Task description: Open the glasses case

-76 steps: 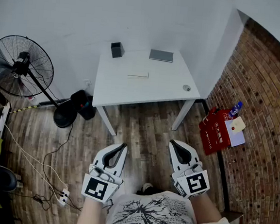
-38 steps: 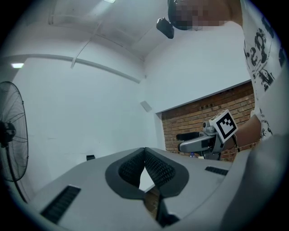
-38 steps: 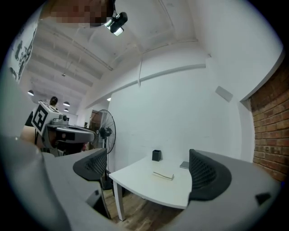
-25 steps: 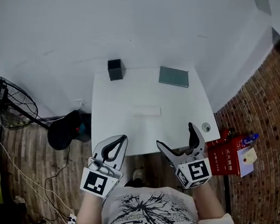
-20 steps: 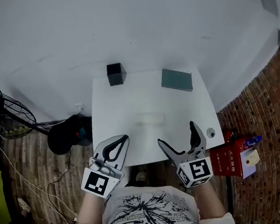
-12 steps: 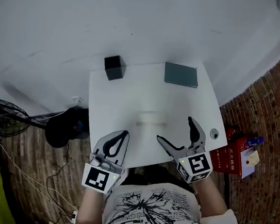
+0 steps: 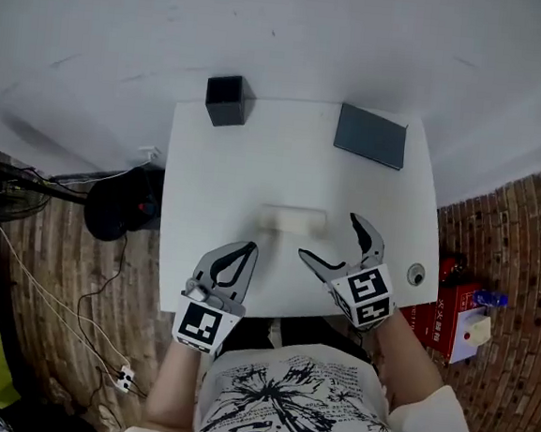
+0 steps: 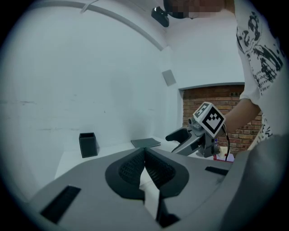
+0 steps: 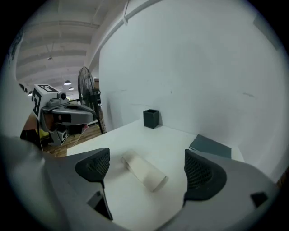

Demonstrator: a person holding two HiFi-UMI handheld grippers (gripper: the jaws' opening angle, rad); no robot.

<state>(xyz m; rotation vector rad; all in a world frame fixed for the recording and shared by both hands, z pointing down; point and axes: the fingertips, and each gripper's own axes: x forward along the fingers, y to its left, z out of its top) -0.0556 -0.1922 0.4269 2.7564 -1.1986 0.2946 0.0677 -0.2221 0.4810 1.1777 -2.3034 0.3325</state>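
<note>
From the head view, the glasses case lies closed on its side on the white counter. The left gripper hangs on the near side of the case, to its left, with its jaws together. The right gripper sits just beside the case's right end with its jaws spread wide, not touching it. A black box and a grey flat pad stand beyond the case, well apart from it.

The left gripper view shows its jaws pressed shut on nothing, with the right gripper off to the right.

In the right gripper view the jaws stand far apart. The glasses case lies slantwise on the counter ahead of them, in line with the gap. The left gripper hangs left of the case.
</note>
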